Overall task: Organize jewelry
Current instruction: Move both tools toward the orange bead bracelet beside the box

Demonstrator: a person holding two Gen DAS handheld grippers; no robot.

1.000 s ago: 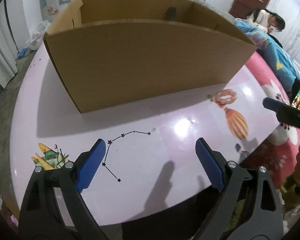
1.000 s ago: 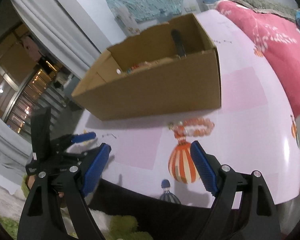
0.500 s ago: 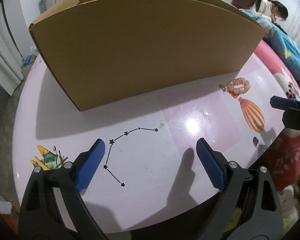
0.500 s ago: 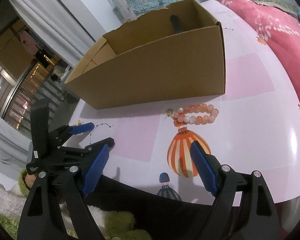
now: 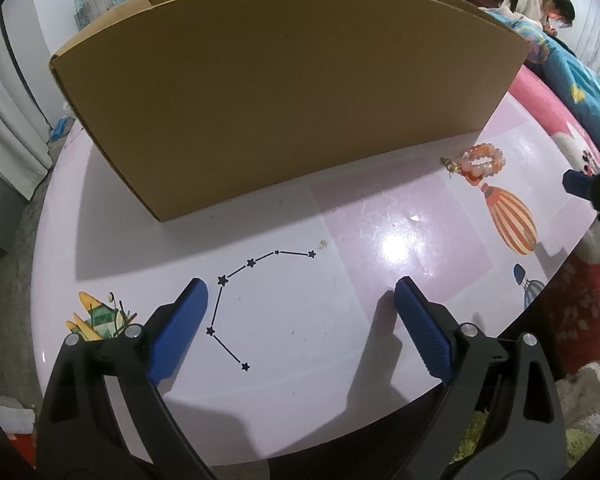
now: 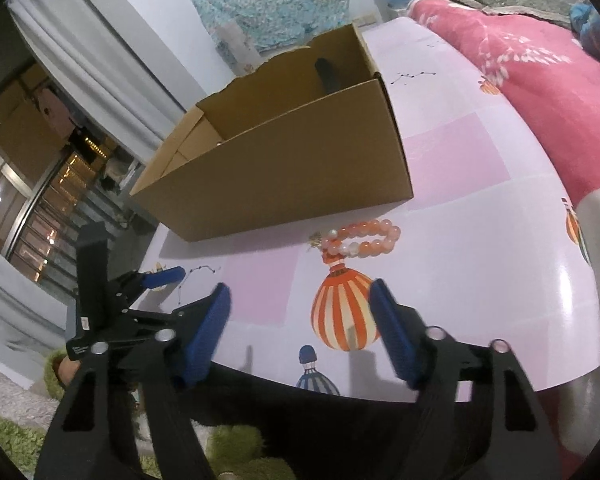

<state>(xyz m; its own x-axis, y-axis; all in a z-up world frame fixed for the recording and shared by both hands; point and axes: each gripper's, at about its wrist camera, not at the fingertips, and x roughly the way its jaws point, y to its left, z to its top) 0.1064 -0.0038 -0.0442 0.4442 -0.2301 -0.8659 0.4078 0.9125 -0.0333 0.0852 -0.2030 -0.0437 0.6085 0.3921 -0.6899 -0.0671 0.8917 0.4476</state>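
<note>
An orange and pink bead bracelet (image 6: 358,238) lies on the pale pink table (image 6: 480,240), just in front of the brown cardboard box (image 6: 284,172). In the left wrist view the bracelet (image 5: 478,162) sits at the right, near the box's (image 5: 284,112) right corner. My right gripper (image 6: 300,294) hovers over the table's near edge, short of the bracelet; its jaws are closing with nothing between them. My left gripper (image 5: 300,290) stands open over the printed star pattern, empty. The left gripper (image 6: 160,278) also shows at the left of the right wrist view.
A pink patterned bed cover (image 6: 540,80) borders the table on the right. A person (image 5: 540,0) sits at the far right beyond the box. A dark object (image 6: 326,74) leans inside the box. Green shaggy rug (image 6: 240,456) lies below the table edge.
The right gripper's jaws have narrowed and the bracelet appears nearer to it. In the left wrist view the box has come closer and now hides its inside.
</note>
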